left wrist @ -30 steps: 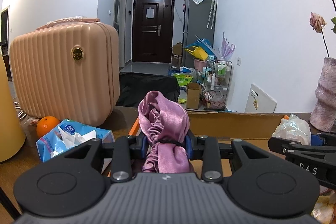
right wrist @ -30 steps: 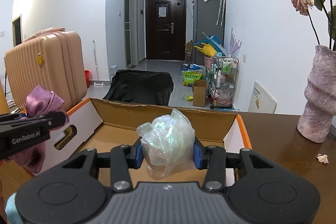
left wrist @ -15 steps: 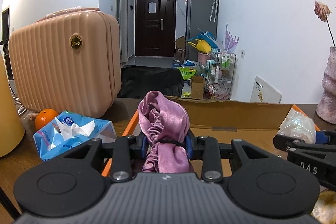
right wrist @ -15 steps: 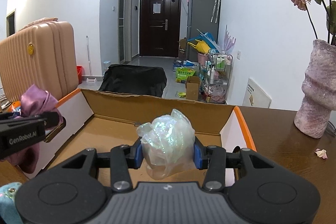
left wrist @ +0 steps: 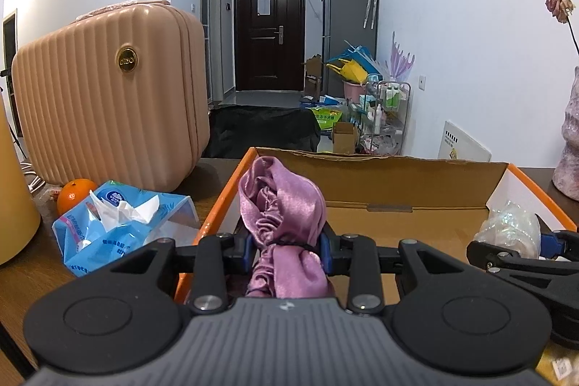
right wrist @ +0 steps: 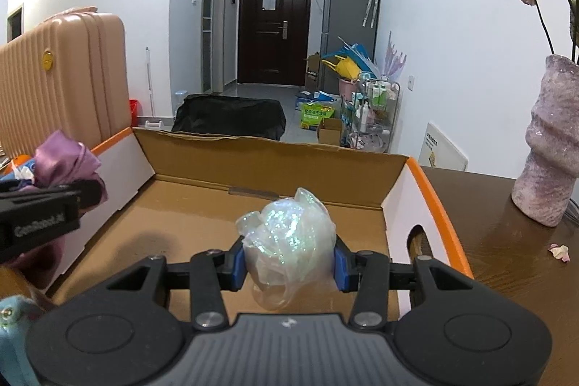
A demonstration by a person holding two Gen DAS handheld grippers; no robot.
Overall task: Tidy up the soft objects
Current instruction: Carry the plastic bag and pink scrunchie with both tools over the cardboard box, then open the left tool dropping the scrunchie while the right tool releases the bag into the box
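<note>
Side by side, left gripper (left wrist: 286, 246) and right gripper (right wrist: 289, 263) tilt down over the cardboard box (right wrist: 275, 151).

Pink suitcase (left wrist: 108, 96), orange (left wrist: 74, 194) and tissue pack (left wrist: 119, 230) on table; vase (right wrist: 553, 147) stands right; door (left wrist: 269, 31) behind.

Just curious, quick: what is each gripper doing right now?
Left gripper: closed on the purple cloth.
Right gripper: closed on the shiny plastic wad.

Box (left wrist: 416, 183) mid-table, suitcase (left wrist: 108, 96) and tissue pack (left wrist: 119, 227) to its left, vase (right wrist: 550, 147) right.
</note>
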